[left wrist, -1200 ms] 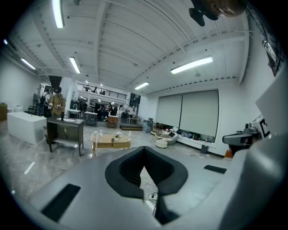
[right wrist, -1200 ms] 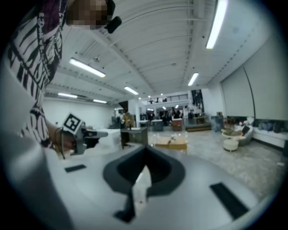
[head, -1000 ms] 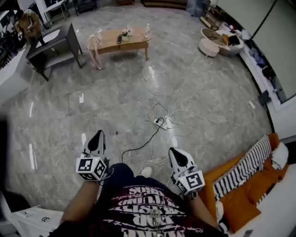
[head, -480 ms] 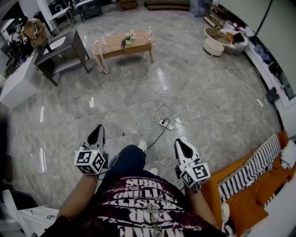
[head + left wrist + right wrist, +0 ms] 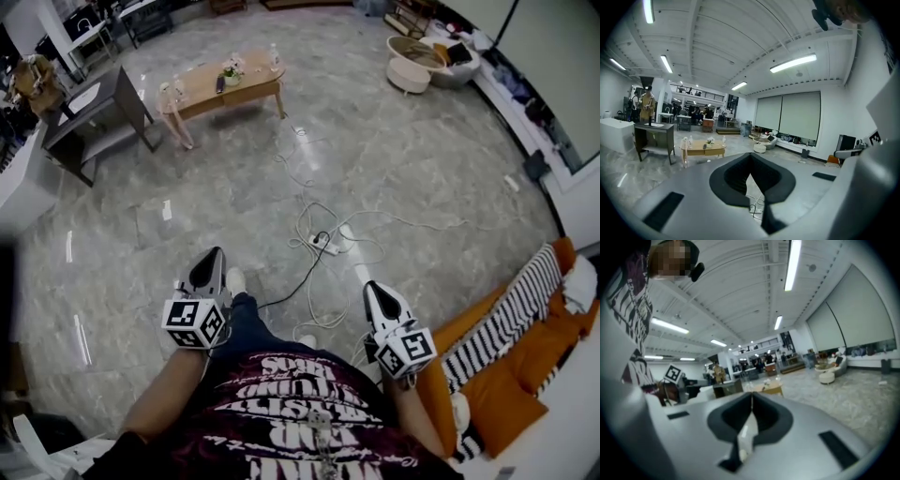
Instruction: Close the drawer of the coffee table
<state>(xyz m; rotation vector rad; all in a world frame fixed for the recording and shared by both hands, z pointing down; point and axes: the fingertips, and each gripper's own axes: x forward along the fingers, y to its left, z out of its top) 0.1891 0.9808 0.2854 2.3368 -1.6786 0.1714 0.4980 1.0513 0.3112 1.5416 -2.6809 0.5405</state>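
Head view gives me the grey marble floor (image 5: 187, 216) filling nearly the whole picture. An orange sofa (image 5: 511, 394) with a striped black-and-white throw (image 5: 506, 314) sits at the lower right. At the far left stands a dark desk (image 5: 94, 112). The coffee table (image 5: 225, 86), light wood, stands well apart from me near the top of the frame, just right of that desk. It is too small from here for me to tell how its drawer sits. A round cream seat (image 5: 412, 66) lies off toward the upper right.

Closer in, white and black cables (image 5: 314, 202) loop across the floor toward a power strip (image 5: 323, 246), which lies between my two tools and a little ahead of them. The left gripper (image 5: 215, 255) and the right gripper (image 5: 371, 291) are held low in front of my dark printed shirt (image 5: 300, 412), pointing forward. Each has its jaws pressed together with nothing between them, as the gripper views confirm.

The left gripper view frames the coffee table (image 5: 704, 149) to the left of the closed tips. The right gripper view puts it just above them. On the tabletop I make out a small plant (image 5: 228, 73) and a bottle (image 5: 275, 58).
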